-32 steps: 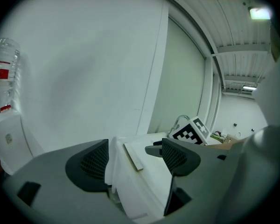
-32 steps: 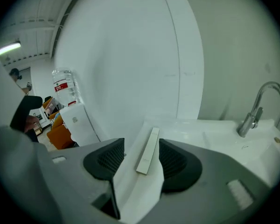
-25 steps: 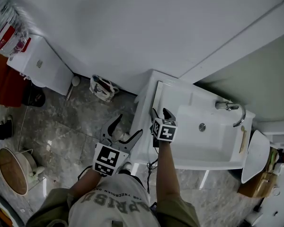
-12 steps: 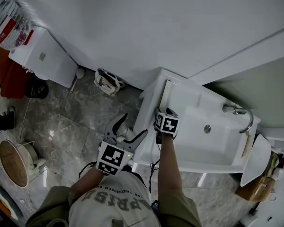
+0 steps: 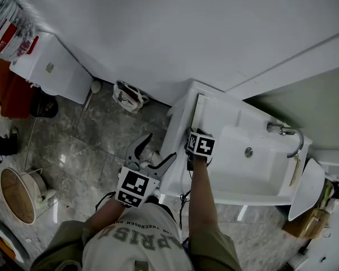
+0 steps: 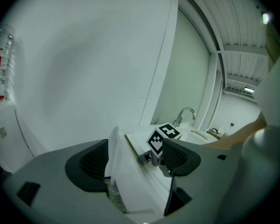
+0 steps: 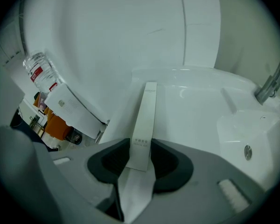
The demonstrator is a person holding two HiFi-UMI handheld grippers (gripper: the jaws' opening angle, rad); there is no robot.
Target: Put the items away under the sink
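White sink (image 5: 260, 174) on the right, grey floor (image 5: 79, 145) left. Your right claw (image 7: 140, 160) pinches a flat box (image 7: 146, 115); left claw (image 5: 158, 148) open.

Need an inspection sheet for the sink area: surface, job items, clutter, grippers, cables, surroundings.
Surface: sink top is white, with the faucet at its far right end.
Job's things: a thin white box stands edge-up along the sink's left ledge; can't tell whether it rests on the ledge.
Clutter: a bag on the floor by the wall, and a round tub on the floor far left.
Grippers: right gripper is shut on the box. Left gripper is open and empty, low beside the vanity's left side.
Cables: a black cable hangs at the vanity front.
Surroundings: marble floor, white wall, and a bottle on a white unit at left.
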